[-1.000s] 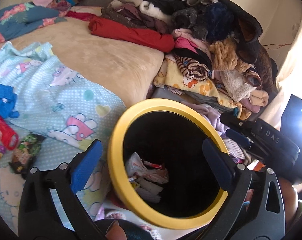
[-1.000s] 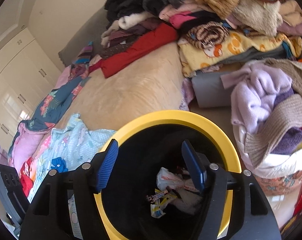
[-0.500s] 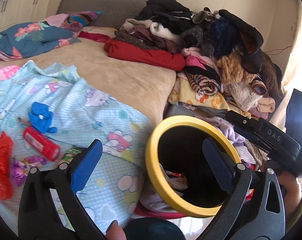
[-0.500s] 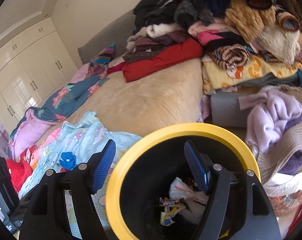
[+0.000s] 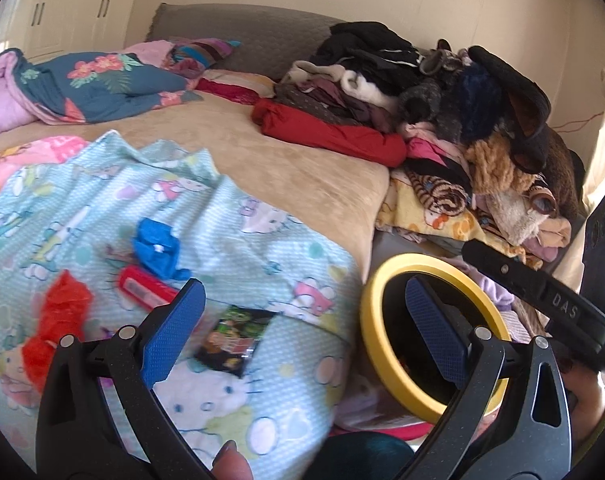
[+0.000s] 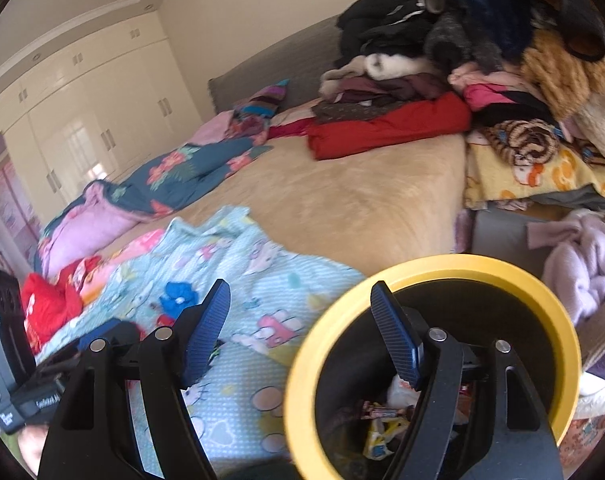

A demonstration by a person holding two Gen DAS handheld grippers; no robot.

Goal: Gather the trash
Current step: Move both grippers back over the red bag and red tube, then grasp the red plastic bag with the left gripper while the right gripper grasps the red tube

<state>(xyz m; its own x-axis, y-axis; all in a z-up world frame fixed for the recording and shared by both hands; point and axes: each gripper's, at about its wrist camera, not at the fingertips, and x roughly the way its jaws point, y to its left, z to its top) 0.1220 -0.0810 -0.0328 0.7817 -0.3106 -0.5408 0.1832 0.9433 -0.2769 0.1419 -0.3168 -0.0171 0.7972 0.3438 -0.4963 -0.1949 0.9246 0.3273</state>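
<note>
Meanwhile, both tongs hung over the edge of the bed with nothing between their blue pads. The left tongs [image 5: 302, 332] stood wide apart above a pale blue cartoon-print blanket [image 5: 262, 240] spread on the tan bed [image 5: 294, 168]. Trash lay scattered on that blanket: a crumpled blue wrapper [image 5: 156, 250], a red packet [image 5: 140, 288] touching its lower edge, a crumpled red wrapper [image 5: 58, 320] further left, and a dark snack packet [image 5: 234, 338] with green and orange print just beyond the left pad. A fingertip [image 5: 230, 462] showed at the bottom edge of the left view. The right tongs [image 6: 302, 338] were also spread wide and empty, one pad over the blanket and the other over the mouth of a black bin with a yellow rim [image 6: 434, 268]. That bin stood off the bed's corner, close against the blanket's hanging edge, and held several wrappers [image 6: 378, 412] at its bottom, among them a white one and a yellow one. Beyond it, a tall heap of clothes [image 5: 442, 92] was stacked at the far right of the bed, with a red folded garment [image 6: 386, 128] at its near edge. A floral blue quilt [image 5: 98, 84] lay bunched at the far left, and white wardrobe doors [image 6: 74, 128] lined the wall behind it.
</note>
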